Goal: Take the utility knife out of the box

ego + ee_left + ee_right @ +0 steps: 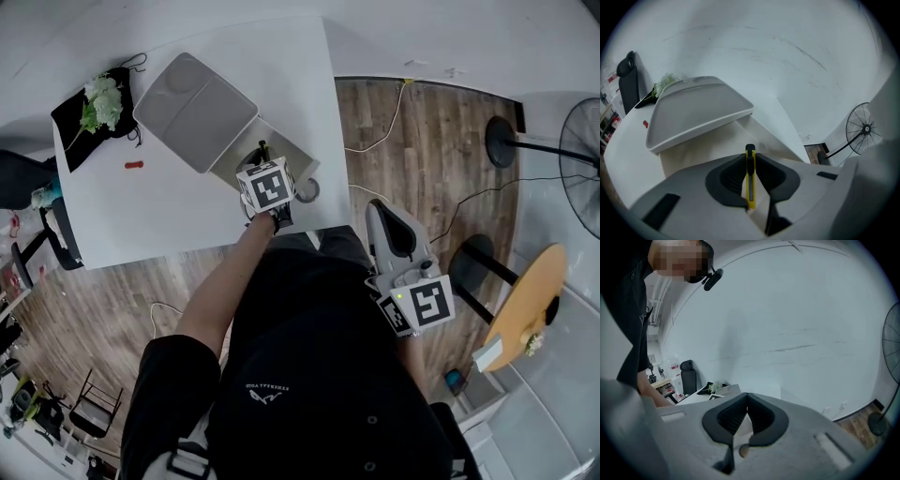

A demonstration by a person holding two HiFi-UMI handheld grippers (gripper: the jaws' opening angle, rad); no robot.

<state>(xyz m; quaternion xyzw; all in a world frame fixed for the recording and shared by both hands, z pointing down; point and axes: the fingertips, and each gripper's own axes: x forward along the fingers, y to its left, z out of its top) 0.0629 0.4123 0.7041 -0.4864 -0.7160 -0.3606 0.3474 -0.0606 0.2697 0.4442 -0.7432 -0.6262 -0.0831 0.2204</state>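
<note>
Where the left hand-held gripper (750, 158) points: down over the box (708, 146), grasping the knife (750, 183).
Right hand-held gripper (746, 398): clenched empty, right of frame, off the desk (169, 206).

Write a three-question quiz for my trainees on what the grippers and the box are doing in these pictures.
1. True or false: the lid of the box stands open.
2. Which colour is the utility knife? A red, B yellow, C blue.
3. Fill in: the knife is clamped between the jaws of the ____ gripper.

Key
1. True.
2. B.
3. Left. The left gripper is shut on the knife above the box. The right gripper is shut with nothing in it, away from the table.
</note>
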